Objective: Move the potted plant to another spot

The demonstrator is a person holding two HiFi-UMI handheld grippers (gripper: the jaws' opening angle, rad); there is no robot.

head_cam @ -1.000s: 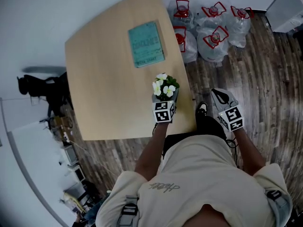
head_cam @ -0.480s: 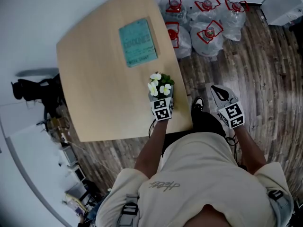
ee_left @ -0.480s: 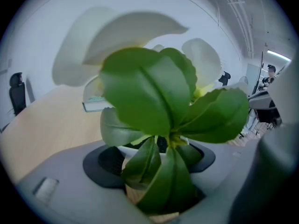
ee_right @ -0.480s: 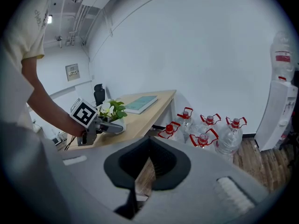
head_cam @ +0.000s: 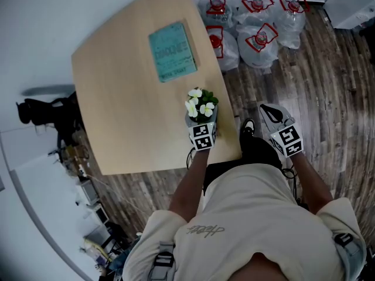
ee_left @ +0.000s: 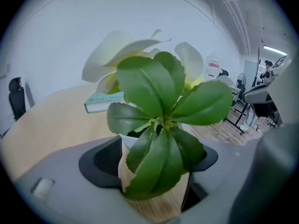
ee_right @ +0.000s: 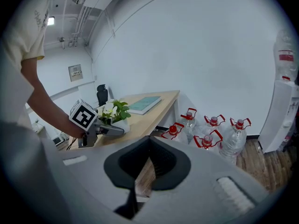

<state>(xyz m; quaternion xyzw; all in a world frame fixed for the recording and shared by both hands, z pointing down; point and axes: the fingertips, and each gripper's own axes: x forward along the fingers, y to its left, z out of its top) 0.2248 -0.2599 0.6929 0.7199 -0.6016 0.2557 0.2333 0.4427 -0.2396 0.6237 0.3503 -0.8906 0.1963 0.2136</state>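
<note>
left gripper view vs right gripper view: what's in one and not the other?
Left gripper view only: the wood-grain pot wall of the white-flowered potted plant, close up between the jaws of the left gripper, which have just been opening. Right gripper view only: clear water jugs with red handles, and the right gripper, jaws shut. Both: the plant and a teal book on the light wooden table.

One surface (head_cam: 117, 98) carries one potted plant (head_cam: 201, 105) and one teal book (head_cam: 172, 51). On the floor (head_cam: 328, 86) beside it stand five clear water bottles (head_cam: 261, 40), each with one red handle. There are two grippers, the left gripper (head_cam: 202, 123) and the right gripper (head_cam: 269, 113), each with one marker cube. One black chair (ee_left: 16, 101) stands behind.
</note>
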